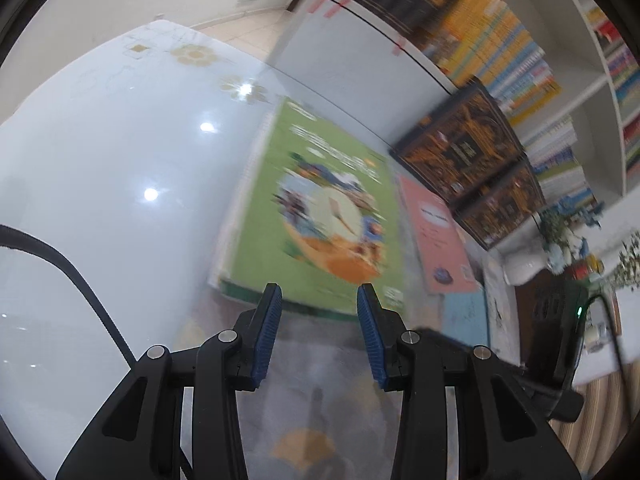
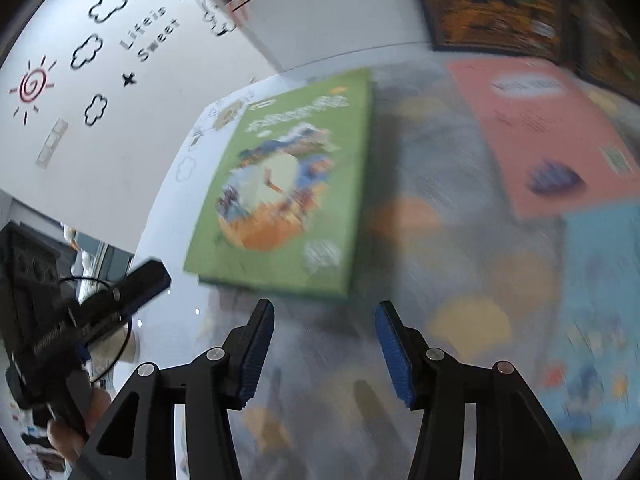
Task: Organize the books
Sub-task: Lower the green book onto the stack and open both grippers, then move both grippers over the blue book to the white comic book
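A green picture book [image 1: 320, 208] [image 2: 288, 184] lies flat on the glossy table, its near edge just beyond both pairs of fingertips. To its right lie a pink book [image 1: 436, 236] [image 2: 540, 132] and a light blue book [image 1: 466, 316] [image 2: 600, 300]. Two dark books with gold ornament [image 1: 460, 148] [image 2: 492, 4] lean at the back. My left gripper [image 1: 319, 296] is open with nothing between its blue pads. My right gripper [image 2: 324, 312] is open too, wider, and empty. Both views are blurred.
The white table [image 1: 120, 160] has gold flower prints and bare room left of the green book. A full bookshelf [image 1: 560, 80] stands behind, with small plants [image 1: 568, 232] at its right. A hand holding the other gripper's body [image 2: 60, 344] shows at the lower left.
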The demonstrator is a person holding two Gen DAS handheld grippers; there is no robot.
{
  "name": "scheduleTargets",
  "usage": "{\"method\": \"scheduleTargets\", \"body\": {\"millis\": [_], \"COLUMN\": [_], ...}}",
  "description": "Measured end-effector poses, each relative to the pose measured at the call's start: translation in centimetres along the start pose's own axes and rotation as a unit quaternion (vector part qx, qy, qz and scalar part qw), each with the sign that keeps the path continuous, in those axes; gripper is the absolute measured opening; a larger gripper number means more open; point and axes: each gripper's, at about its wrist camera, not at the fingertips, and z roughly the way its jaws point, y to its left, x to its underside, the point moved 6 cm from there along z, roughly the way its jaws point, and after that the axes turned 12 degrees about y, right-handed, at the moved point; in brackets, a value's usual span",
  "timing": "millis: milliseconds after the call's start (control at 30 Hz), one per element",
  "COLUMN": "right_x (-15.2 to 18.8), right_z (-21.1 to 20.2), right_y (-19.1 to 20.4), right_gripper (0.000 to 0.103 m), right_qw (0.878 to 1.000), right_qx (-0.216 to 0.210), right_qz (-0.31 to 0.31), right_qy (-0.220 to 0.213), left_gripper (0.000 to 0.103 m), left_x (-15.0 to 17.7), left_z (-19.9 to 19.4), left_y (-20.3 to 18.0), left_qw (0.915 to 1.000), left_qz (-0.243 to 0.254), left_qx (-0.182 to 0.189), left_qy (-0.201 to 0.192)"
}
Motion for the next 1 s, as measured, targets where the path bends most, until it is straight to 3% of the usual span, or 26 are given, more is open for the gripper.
{"method": "scheduleTargets", "body": {"millis": [333,367,400,467,633,800,867,1000], "right_x": [8.7,9.3,9.7,10.7,12.7,13.1,12.5,11.2], "right_z": [-5.9,-6.7,-7.3,-9.0,-12.4,-13.2,-12.9,-11.8], "right_y": [-8.0,-8.8,-9.4,-10.8,-15.8,-20.8,-22.4,-24.1], "right_gripper": [0.051,0.052,0.052,0.055,0.058,0.057,0.041,0.040], "right_qw": [0.997,0.997,0.997,0.997,0.995,0.991,0.992,0.991], "right_qx": [-0.006,-0.004,-0.002,0.002,0.024,0.057,0.052,0.060], "right_qz": [0.070,0.072,0.073,0.075,0.079,0.092,0.089,0.098], "right_qy": [-0.018,-0.022,-0.026,-0.035,-0.051,-0.075,-0.075,-0.064], "left_gripper": [0.044,0.052,0.067,0.077,0.077,0.076,0.075,0.075], "left_x": [4.9,5.4,6.0,7.1,8.9,9.9,9.9,10.0], "left_z": [2.9,3.3,3.6,4.2,6.9,11.7,13.4,16.8], "left_y": [-10.2,-11.2,-12.4,-14.9,-19.2,-20.1,-20.1,-19.8], "left_qw": [0.9957,0.9949,0.9938,0.9928,0.9919,0.9927,0.9929,0.9926], "left_qz": [0.077,0.083,0.091,0.102,0.107,0.093,0.085,0.067], "left_qx": [0.001,0.002,0.003,0.002,-0.001,-0.025,-0.034,-0.052], "left_qy": [0.051,0.057,0.064,0.062,0.068,0.072,0.076,0.087]}}
